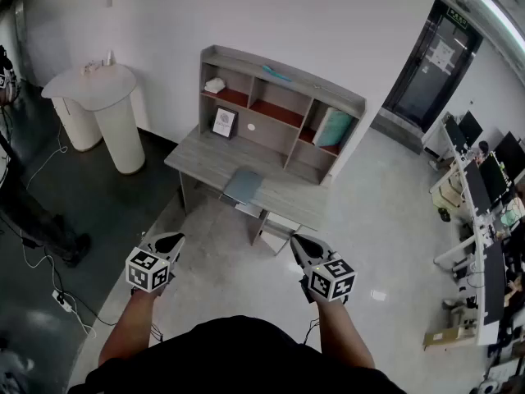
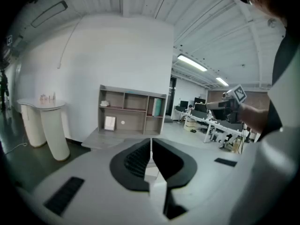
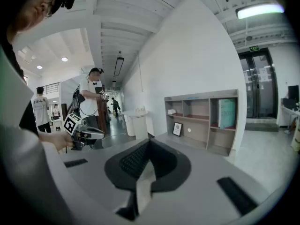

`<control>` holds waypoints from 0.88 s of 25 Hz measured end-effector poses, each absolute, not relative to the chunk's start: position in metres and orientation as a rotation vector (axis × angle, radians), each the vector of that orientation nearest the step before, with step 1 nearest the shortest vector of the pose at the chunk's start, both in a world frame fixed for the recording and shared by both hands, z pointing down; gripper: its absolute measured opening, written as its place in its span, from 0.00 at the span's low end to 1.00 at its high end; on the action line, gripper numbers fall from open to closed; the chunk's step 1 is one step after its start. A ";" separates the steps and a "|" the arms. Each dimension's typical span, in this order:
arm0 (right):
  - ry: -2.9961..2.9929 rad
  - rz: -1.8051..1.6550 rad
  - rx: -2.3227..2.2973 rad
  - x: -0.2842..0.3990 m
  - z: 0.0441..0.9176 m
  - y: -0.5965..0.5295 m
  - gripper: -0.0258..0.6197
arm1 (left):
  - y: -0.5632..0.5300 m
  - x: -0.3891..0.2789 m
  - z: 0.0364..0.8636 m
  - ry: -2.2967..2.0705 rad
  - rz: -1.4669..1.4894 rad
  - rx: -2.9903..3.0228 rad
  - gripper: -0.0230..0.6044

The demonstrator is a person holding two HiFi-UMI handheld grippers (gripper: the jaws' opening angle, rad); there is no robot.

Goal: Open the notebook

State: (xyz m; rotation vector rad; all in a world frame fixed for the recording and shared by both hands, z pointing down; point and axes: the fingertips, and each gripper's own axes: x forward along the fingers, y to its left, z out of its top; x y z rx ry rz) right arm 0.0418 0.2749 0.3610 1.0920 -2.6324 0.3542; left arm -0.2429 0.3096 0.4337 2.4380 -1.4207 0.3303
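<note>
Well short of the grey wooden desk (image 1: 202, 158), I hold left gripper (image 1: 170, 240) and right gripper (image 1: 302, 245) closed, empty; next, approach what is probably the flat grey-blue notebook (image 1: 243, 185).

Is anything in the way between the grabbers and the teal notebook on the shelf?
Bare floor comes first. What looks like a grey chair stands at the desk's front, roughly between the left gripper and the notebook. The notebook stands in the shelf's right compartment, behind the desk top.

R gripper (image 3: 149, 142): fingers together (empty); desk w/ shelves (image 3: 200, 108) ahead.
</note>
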 end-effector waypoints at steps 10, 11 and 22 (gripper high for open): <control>-2.594 0.363 1.213 0.083 0.362 0.291 0.04 | 0.308 -0.203 0.421 -1.339 0.350 2.552 0.07; -2.596 0.369 1.221 0.085 0.362 0.294 0.04 | 0.308 -0.201 0.420 -1.340 0.346 2.552 0.07; -2.561 0.457 1.255 0.111 0.390 0.293 0.04 | 0.301 -0.174 0.422 -1.278 0.337 2.548 0.07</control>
